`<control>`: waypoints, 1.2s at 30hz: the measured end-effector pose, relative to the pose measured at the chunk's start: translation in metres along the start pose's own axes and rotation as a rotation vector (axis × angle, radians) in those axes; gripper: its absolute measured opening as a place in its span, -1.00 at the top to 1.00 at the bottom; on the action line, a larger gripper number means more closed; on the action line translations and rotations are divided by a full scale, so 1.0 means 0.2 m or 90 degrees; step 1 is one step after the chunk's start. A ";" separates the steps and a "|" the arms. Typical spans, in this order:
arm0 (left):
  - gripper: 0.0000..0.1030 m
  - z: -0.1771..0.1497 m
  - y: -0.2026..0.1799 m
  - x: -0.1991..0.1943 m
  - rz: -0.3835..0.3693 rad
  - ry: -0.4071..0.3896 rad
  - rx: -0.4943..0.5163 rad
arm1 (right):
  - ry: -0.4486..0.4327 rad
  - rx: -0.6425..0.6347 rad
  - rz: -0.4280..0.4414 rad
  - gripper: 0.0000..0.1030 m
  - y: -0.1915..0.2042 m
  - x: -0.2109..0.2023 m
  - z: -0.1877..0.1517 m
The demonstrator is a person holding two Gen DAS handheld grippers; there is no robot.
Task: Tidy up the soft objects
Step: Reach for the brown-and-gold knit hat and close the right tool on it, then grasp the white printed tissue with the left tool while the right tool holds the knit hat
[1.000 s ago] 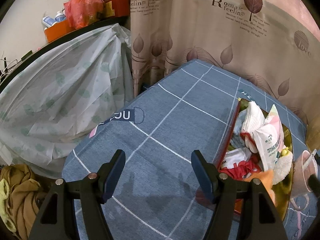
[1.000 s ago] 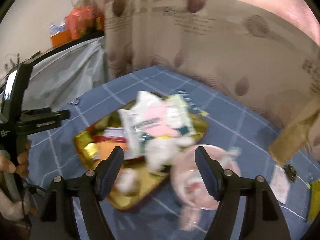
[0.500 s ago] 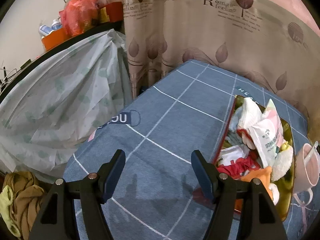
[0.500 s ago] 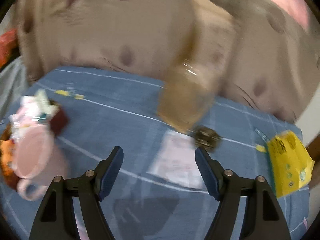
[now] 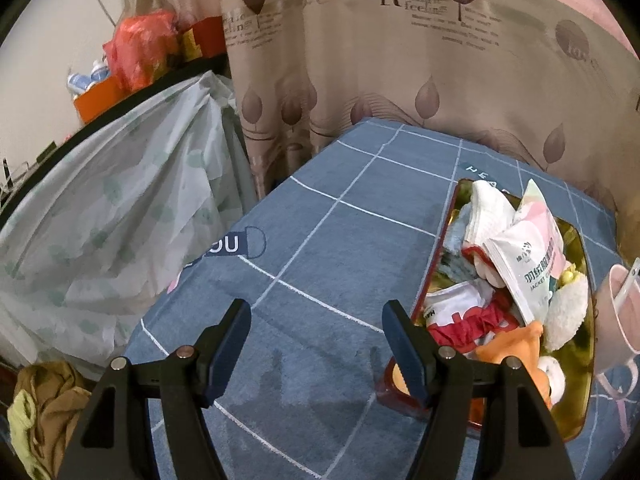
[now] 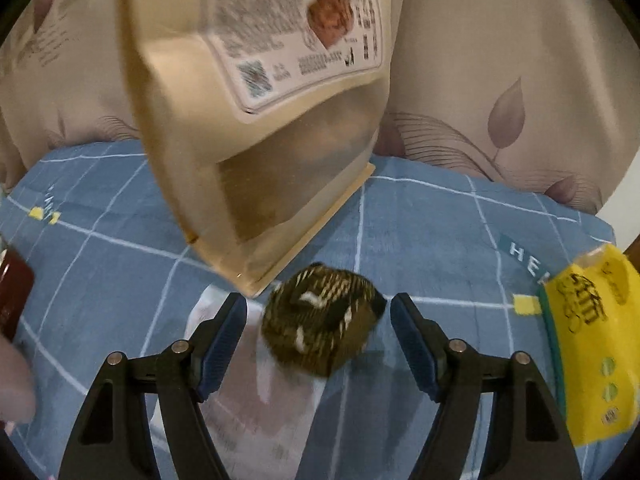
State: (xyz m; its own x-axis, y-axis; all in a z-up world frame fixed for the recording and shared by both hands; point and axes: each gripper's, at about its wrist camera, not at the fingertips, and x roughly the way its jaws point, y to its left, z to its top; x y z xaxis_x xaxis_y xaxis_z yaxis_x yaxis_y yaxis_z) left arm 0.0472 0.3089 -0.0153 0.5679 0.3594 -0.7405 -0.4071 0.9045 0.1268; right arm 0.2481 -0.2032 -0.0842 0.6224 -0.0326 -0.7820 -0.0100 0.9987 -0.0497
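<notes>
In the right wrist view a dark knitted bundle with pale stripes [image 6: 322,322] lies on the blue checked cloth [image 6: 432,232], between the open jaws of my right gripper [image 6: 318,320]. It rests partly on a flat white packet [image 6: 256,384]. In the left wrist view my left gripper [image 5: 316,328] is open and empty above the cloth, just left of a gold tray [image 5: 576,408] piled with soft things: white cloths [image 5: 486,216], a white sachet [image 5: 528,268], a red fabric [image 5: 472,324] and an orange toy [image 5: 516,348].
A tilted beige box with a printed label [image 6: 264,92] stands right behind the bundle. A yellow packet [image 6: 588,336] lies at the right. A pink cup [image 5: 618,316] sits right of the tray. A curtain [image 5: 400,60] hangs behind the table; a plastic-covered heap [image 5: 108,208] is at the left.
My right gripper has swung right, away from the tray and cup, and closed in on the dark bundle, which now sits between its open jaws. The left gripper has barely moved.
</notes>
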 end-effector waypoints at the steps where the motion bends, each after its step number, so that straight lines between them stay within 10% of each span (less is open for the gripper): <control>1: -0.36 0.00 -0.02 -0.01 0.000 -0.003 0.008 | 0.004 0.001 0.003 -0.38 -0.01 0.03 0.01; 12: -0.36 0.04 -0.25 -0.13 -0.025 -0.034 0.072 | 0.006 0.014 0.011 0.23 -0.07 0.06 -0.07; 36: -0.36 -0.12 -1.48 -0.61 -0.352 -0.065 0.366 | 0.002 0.026 -0.027 0.28 -0.32 -0.31 -0.54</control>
State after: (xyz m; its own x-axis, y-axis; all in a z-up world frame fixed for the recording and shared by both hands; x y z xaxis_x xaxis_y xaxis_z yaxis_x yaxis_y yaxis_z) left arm 0.0813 -0.0083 0.0217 0.6538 -0.1814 -0.7346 0.3691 0.9239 0.1004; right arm 0.1245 -0.2697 -0.0996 0.6193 -0.0749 -0.7815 0.0488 0.9972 -0.0570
